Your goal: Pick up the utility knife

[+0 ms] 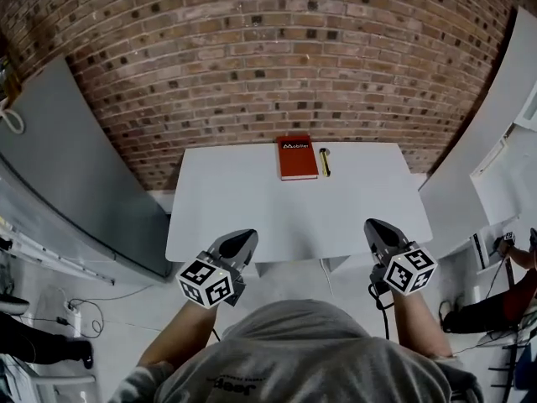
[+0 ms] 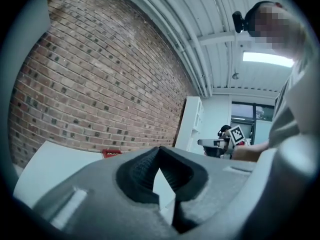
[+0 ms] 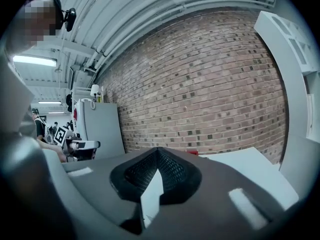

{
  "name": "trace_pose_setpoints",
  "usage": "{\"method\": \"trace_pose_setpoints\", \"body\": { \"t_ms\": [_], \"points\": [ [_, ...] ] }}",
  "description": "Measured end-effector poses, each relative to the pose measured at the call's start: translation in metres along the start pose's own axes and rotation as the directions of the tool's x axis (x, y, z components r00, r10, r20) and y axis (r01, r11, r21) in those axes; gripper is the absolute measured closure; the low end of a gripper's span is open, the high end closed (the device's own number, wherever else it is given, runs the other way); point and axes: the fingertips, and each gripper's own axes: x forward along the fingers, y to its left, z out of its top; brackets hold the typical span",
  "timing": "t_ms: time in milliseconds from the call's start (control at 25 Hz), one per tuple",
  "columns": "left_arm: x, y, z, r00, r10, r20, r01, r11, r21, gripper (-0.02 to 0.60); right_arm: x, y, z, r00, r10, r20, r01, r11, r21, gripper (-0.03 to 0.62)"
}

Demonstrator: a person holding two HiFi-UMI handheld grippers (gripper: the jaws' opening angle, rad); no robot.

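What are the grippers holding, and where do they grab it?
Nothing. The left gripper and the right gripper are both shut and empty; the utility knife lies untouched on the table beside the red book.

Red book [image 1: 297,158] flat on white table [image 1: 252,217], far edge; brick wall [image 1: 252,57] behind.

The counter [image 1: 252,217] is seen in plain white, the book [image 1: 297,158] in red, the utility knife [image 1: 324,161] in yellow and black. The wall [image 1: 252,57] is patterned with red-brown and dark bricks. Black-and-white square markers are carried on the grey left gripper [image 1: 243,238] and the grey right gripper [image 1: 375,228].
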Motion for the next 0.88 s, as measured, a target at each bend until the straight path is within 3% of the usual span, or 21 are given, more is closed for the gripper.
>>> {"method": "trace_pose_setpoints", "body": {
  "t_ms": [240, 440, 880],
  "points": [
    [0.027, 0.028, 0.002, 1.000, -0.016, -0.014, 0.016, 0.999, -0.028, 0.581, 0.029, -0.022, -0.001, 0.999, -0.028, -0.033, 0.028, 1.000, 0.009, 0.583],
    [0.054, 0.045, -0.001, 1.000, 0.008, -0.024, -0.009, 1.000, -0.026, 0.581, 0.064, -0.047, -0.001, 0.999, 0.014, -0.042, -0.013, 1.000, 0.010, 0.583],
    [0.163, 0.088, 0.022, 0.984, 0.176, 0.012, -0.175, 0.984, -0.016, 0.581, 0.161, -0.161, 0.032, 0.986, 0.164, -0.037, -0.164, 0.986, -0.002, 0.583]
  ]
}}
